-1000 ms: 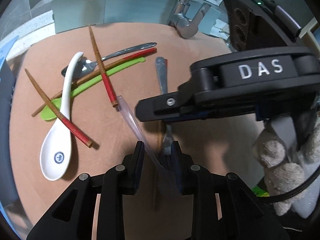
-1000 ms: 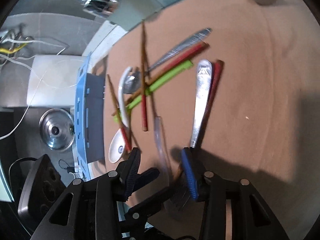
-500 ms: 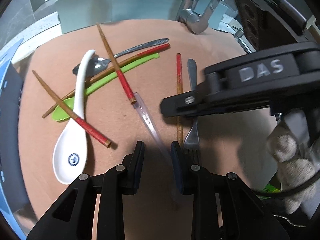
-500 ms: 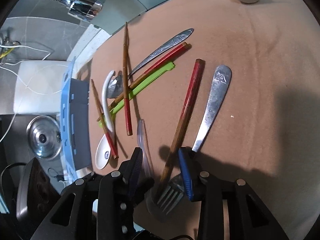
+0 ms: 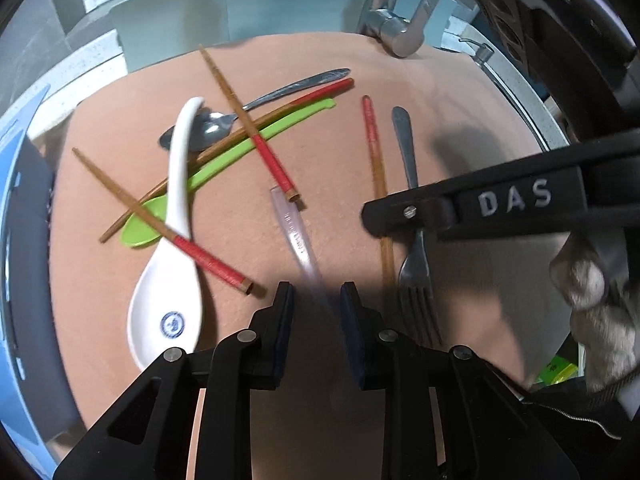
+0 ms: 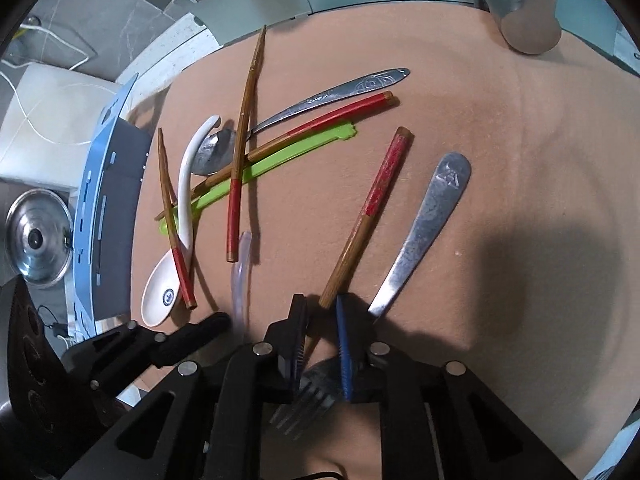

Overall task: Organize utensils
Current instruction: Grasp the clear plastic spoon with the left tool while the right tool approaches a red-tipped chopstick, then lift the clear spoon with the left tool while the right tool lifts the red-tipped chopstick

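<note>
Utensils lie scattered on a tan mat (image 6: 520,160). My left gripper (image 5: 316,296) is shut on the wide end of a clear plastic utensil (image 5: 294,232), whose far tip rests on the mat. My right gripper (image 6: 322,312) points steeply down and its jaws are closing. The thin end of a red-and-brown chopstick (image 6: 372,208) lies between them, against the blue pad, with a gap on the other side. A steel fork (image 6: 432,216) lies beside it, its tines under the gripper. In the left wrist view the right gripper's finger (image 5: 400,212) crosses that chopstick (image 5: 378,176) and the fork (image 5: 416,276).
To the left lie a white ceramic spoon (image 5: 172,280), a green plastic spoon (image 5: 224,160), a metal spoon (image 5: 280,92) and three crossed chopsticks. A blue rack (image 6: 100,200) borders the mat's left edge, with a steel lid (image 6: 38,236) beyond. A tap (image 5: 396,28) stands at the back.
The chopstick that lay tight against the fork's handle now lies apart from it, on its left. The right gripper's jaws have narrowed around its thin end. The left gripper still holds the clear utensil.
</note>
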